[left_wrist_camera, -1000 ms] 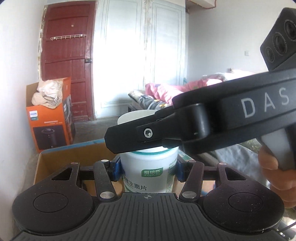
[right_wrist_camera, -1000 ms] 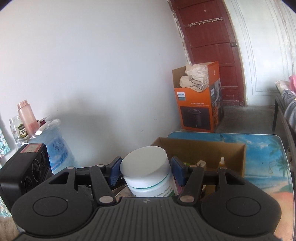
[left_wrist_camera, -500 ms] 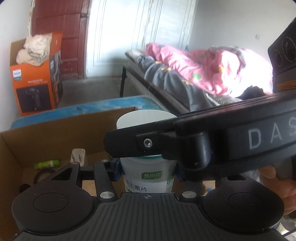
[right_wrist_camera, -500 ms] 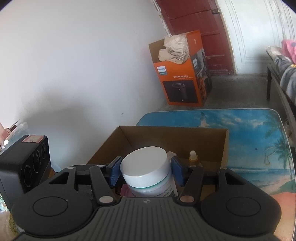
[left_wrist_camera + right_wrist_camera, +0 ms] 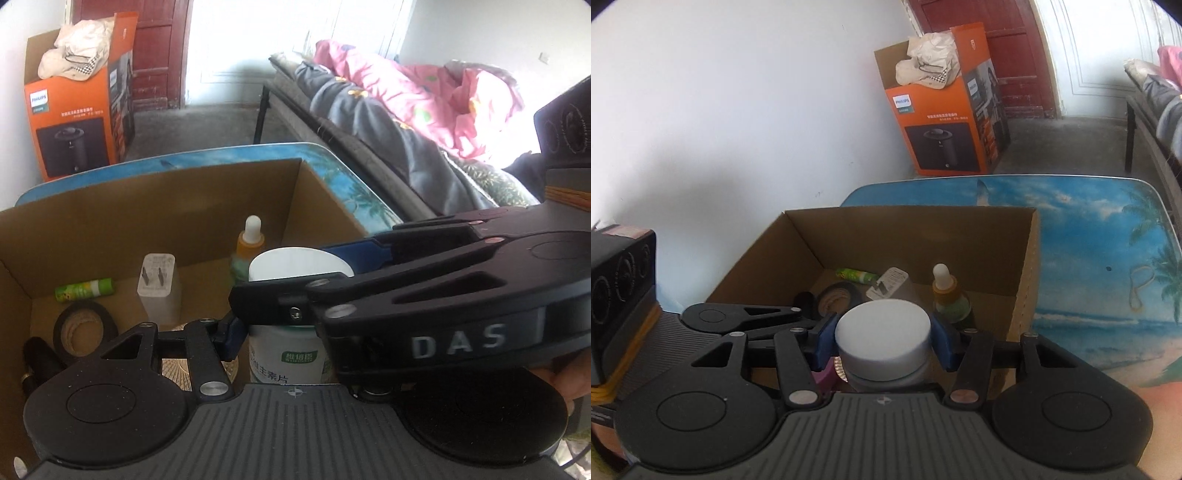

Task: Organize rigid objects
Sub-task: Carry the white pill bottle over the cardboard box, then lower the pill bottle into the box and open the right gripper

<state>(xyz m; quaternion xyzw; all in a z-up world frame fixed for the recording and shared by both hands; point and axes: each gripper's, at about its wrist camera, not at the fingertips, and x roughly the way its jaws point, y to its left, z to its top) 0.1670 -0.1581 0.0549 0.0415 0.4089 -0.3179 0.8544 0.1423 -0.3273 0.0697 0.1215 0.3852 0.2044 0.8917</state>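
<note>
White-lidded jar (image 5: 882, 341) hangs over cardboard box (image 5: 1021, 291), not set down. Left gripper (image 5: 291, 334) jaws clamp the jar's body, about half open; right gripper (image 5: 882, 345) jaws have just been closing onto the lid. Box already holds dropper bottle (image 5: 945, 291) at 1 o'clock of jar, charger (image 5: 159, 291), tape roll (image 5: 83, 326). Left: lower, release.
</note>
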